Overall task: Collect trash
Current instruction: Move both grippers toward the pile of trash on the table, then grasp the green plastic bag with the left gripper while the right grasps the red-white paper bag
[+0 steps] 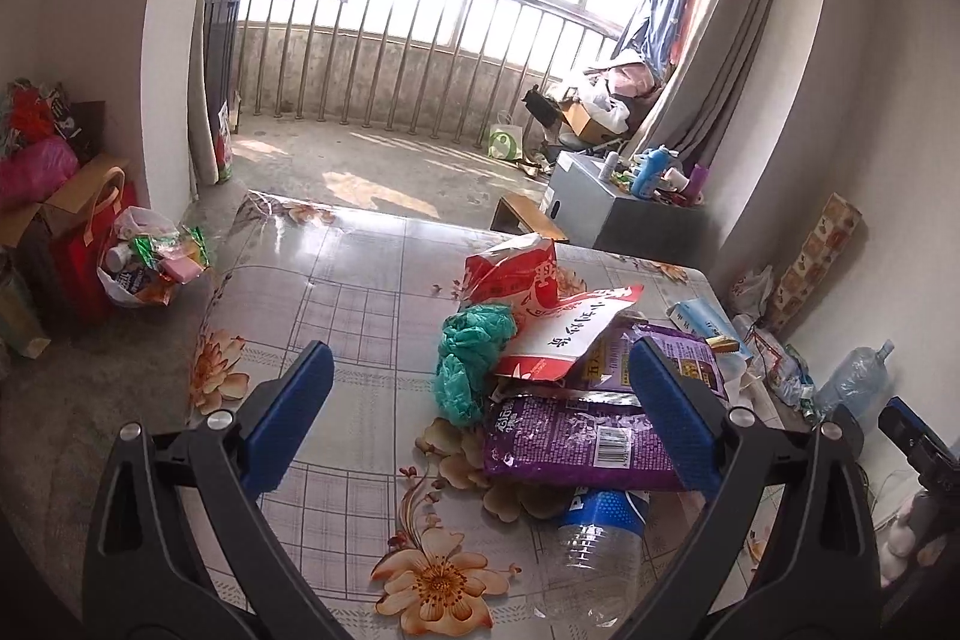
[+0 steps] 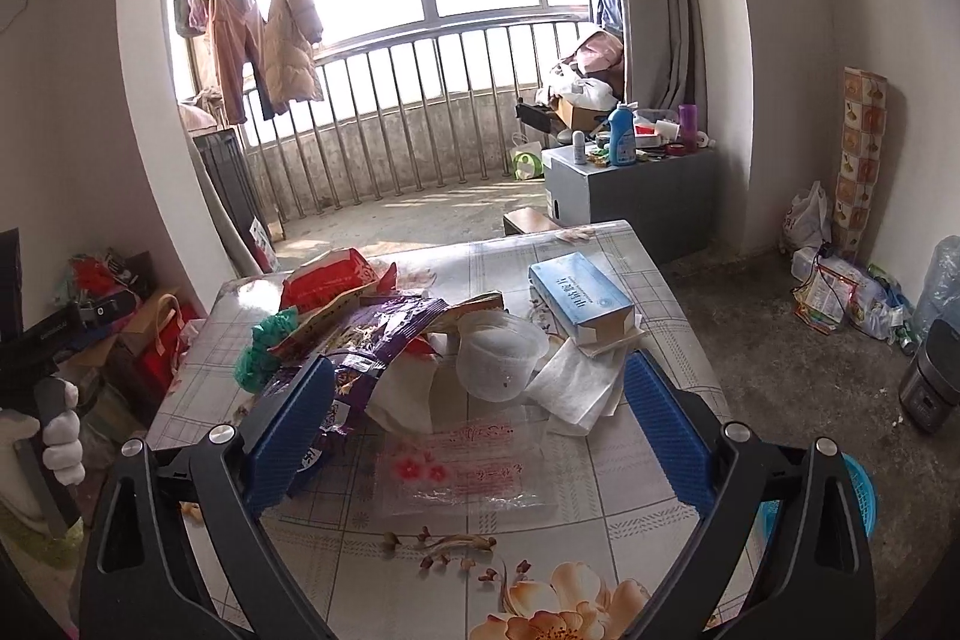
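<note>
Both grippers hang over a tabletop [image 1: 336, 280] covered in a flower-print cloth, and neither has hold of anything. The left gripper [image 1: 480, 400] has its jaws spread wide above the near left part of the tabletop, with bare cloth beneath its left finger. Its right finger crosses in front of a purple snack bag [image 1: 564, 442] lying flat near the front edge. Whether it touches the bag I cannot tell.

Just nearer than that bag lies a clear plastic bottle with a blue label [image 1: 600, 526] on its side. Behind the bag the trash is heaped toward the right side: a crumpled green plastic bag [image 1: 468, 358], a red and white packet [image 1: 558, 334] leaning on it, and a red bag [image 1: 510, 268] toward the far edge.

The right gripper [image 2: 480, 418] is also wide open, its jaws empty. Between them lies a clear wrapper with red print [image 2: 468, 460], flat on the cloth. Beyond it a clear plastic cup [image 2: 498, 352] rests tilted against the pile, with white paper [image 2: 576, 388] just to its right. A blue and white box [image 2: 582, 292] sits toward the far right corner.

On the floor past the left edge stands a white bag stuffed with wrappers [image 1: 150, 262]. A gloved hand [image 2: 60, 436] shows at the left of the right wrist view, gripping a handle.
</note>
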Available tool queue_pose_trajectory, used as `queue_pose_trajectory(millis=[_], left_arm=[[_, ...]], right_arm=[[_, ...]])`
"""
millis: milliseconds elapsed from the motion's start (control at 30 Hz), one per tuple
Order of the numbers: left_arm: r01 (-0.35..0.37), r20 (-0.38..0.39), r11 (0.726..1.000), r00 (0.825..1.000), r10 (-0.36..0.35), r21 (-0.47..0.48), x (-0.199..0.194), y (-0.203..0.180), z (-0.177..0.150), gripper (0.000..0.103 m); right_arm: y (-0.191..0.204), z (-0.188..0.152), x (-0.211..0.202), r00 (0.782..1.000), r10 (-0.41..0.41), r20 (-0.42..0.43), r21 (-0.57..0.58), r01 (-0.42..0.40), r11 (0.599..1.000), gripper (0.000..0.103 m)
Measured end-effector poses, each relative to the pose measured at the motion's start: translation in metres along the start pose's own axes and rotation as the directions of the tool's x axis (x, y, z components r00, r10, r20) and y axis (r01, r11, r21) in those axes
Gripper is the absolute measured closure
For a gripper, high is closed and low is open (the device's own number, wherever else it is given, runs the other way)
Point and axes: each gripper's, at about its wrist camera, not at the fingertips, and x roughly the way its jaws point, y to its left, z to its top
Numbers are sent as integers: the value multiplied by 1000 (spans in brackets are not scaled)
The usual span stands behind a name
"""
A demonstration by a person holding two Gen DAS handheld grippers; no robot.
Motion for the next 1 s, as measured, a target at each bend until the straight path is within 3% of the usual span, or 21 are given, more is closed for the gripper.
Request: queue_pose_trajectory(millis=[267, 367, 500, 667, 800, 867, 1000], left_arm=[[94, -13, 995, 996, -94, 34, 23, 2, -3, 9], [108, -48, 992, 993, -105, 71, 42, -3, -7, 23], [106, -110, 992, 989, -98, 71, 77, -1, -7, 30], [101, -169, 989, 982, -82, 108, 118, -2, -5, 34], [80, -217, 986, 975, -47, 145, 144, -6, -9, 40], [65, -242, 986, 970, -27, 153, 155, -5, -13, 47], [69, -273, 990, 961, -34, 120, 168, 1, -18, 56]], right_arm=[[4, -1, 33, 993, 99, -63, 80, -94, 992, 17], [10, -1, 46, 987, 127, -95, 86, -119, 989, 22], [17, 15, 61, 971, 214, -107, 131, -199, 971, 29], [39, 55, 93, 909, 385, -159, 228, -345, 910, 40], [70, 77, 151, 806, 511, -300, 334, -413, 847, 49], [86, 80, 178, 783, 507, -361, 345, -393, 852, 51], [109, 80, 219, 757, 470, -455, 346, -337, 876, 56]])
